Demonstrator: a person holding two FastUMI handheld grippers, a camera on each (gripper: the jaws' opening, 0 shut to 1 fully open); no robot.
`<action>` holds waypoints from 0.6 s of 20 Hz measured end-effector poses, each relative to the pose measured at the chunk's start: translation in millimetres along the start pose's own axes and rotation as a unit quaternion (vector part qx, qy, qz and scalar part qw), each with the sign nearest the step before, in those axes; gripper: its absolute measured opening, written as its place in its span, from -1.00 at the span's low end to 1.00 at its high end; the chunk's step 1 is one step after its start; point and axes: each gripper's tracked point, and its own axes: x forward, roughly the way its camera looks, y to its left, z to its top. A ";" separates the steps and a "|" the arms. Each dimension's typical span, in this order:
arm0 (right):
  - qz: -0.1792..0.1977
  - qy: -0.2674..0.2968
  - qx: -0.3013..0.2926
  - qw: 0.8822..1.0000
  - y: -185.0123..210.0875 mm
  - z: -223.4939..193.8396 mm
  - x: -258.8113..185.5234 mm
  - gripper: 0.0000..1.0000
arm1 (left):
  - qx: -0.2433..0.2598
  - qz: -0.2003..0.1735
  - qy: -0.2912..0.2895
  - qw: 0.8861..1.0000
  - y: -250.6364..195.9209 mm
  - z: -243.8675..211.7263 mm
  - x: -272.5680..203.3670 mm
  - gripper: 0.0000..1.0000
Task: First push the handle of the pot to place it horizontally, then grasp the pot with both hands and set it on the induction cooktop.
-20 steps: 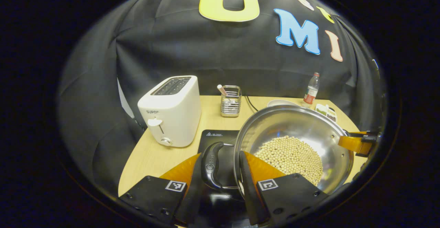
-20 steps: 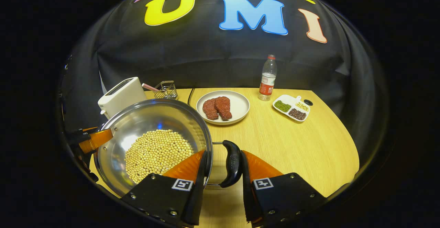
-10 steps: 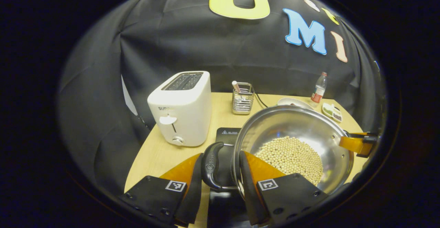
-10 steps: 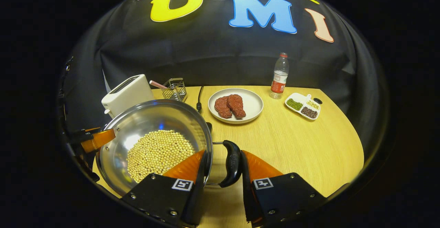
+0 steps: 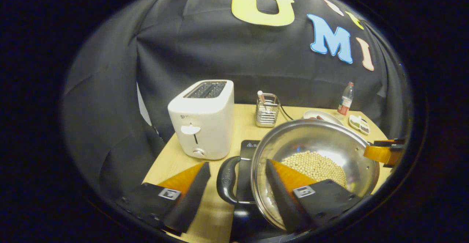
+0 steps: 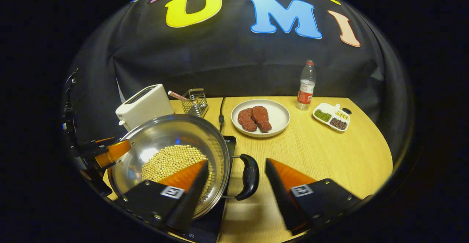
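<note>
A steel pot holding pale beans sits on the black induction cooktop. My left gripper is open, its fingers standing wide on either side of the pot's black left handle without touching it. In the right gripper view the pot lies at lower left on the cooktop. My right gripper is open too, spread around the black right handle. One finger of each gripper reaches over the pot's rim.
A white toaster and a wire holder stand behind the cooktop. A plate with meat, a bottle and a divided dish sit on the wooden table to the right. A cable runs back.
Both grippers have opened and let go of the pot's handles. The pot has come down and now rests on the cooktop.
</note>
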 end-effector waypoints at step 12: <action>-0.032 -0.141 -0.028 0.989 -115.8 60.0 -100.6 0.94 | 0.003 0.019 -0.156 0.988 -106.2 93.0 -101.8 1.00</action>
